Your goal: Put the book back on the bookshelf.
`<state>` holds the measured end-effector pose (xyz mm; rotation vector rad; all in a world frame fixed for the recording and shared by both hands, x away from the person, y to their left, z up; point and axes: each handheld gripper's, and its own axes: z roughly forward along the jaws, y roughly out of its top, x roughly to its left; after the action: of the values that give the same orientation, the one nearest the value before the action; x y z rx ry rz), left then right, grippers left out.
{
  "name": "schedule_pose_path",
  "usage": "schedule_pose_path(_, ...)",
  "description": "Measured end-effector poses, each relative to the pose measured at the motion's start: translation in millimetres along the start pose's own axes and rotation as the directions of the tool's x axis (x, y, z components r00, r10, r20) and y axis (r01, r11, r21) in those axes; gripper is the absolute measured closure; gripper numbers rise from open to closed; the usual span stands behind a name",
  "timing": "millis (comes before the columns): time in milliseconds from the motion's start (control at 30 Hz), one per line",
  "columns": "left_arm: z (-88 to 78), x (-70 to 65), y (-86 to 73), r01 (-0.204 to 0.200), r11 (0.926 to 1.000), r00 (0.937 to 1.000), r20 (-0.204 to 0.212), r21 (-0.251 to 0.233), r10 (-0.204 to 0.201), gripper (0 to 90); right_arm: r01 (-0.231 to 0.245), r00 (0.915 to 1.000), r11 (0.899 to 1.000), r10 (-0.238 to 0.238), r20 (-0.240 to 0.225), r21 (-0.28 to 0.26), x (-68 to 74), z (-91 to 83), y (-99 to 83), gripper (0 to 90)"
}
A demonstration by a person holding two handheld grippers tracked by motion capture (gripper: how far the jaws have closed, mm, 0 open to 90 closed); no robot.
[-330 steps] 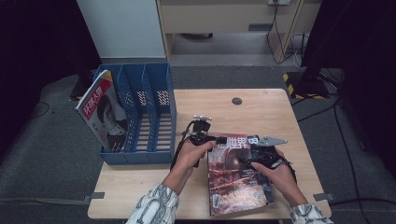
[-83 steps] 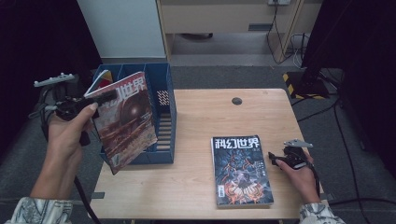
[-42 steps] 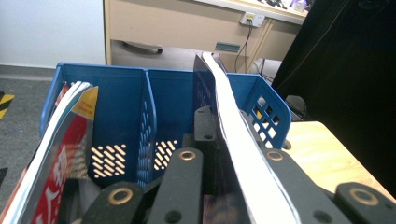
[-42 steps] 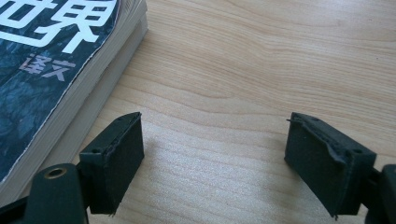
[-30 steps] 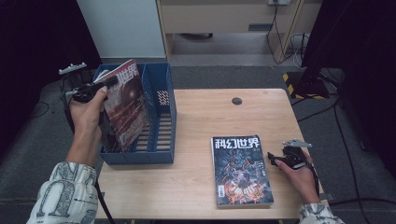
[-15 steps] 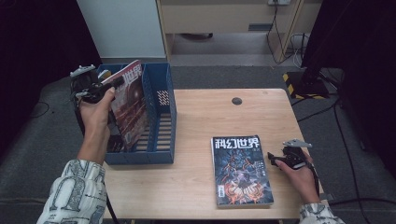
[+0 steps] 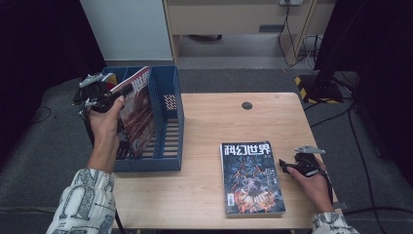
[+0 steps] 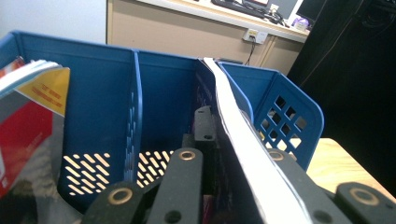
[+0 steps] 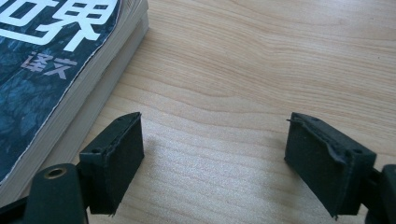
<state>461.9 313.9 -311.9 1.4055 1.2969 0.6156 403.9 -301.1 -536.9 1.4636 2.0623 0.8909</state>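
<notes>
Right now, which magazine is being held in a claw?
The magazine going into the blue file box, pinched by the left claw. The other magazine lies flat on the table, untouched.
</notes>
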Motion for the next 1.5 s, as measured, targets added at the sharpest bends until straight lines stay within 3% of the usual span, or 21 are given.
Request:
schedule_pose_path(267, 2.7, 1.6, -13.9, -0.003, 1.0000, 1.0000, -0.001, -0.002, 0.003, 83.4, 0.001, 1.0000, 1.000, -0.001, -0.001, 0.002, 0.0, -0.2, 0.0, 19.5)
schedule_pose_path(467, 2.2, 6.1, -22.3, 0.016, 0.9998, 0.9999, -0.006, -0.007, -0.016, 83.5, 0.000, 1.0000, 1.000, 0.000, -0.001, 0.003, 0.0, -0.2, 0.2, 19.5)
schedule_pose_path(900, -19.7, 10.2, -33.7, 0.006, 0.9998, 0.9997, -0.025, 0.021, -0.006, 83.2, 0.000, 1.0000, 1.000, 0.000, 0.001, 0.004, 0.3, -0.3, 0.2, 19.5)
schedule_pose_path(1200, -36.2, 23.7, -42.4, 0.048, 0.9977, 0.9981, -0.041, 0.047, -0.046, 83.1, 0.001, 1.0000, 1.000, -0.001, 0.001, 0.004, 0.2, -0.3, 0.3, 19.5)
schedule_pose_path(1500, -46.6, 30.1, -45.9, 0.026, 0.9949, 0.9992, -0.032, 0.098, -0.023, 82.8, -0.002, 1.0000, 1.000, 0.002, 0.002, 0.005, 0.4, -0.4, 0.3, 19.5)
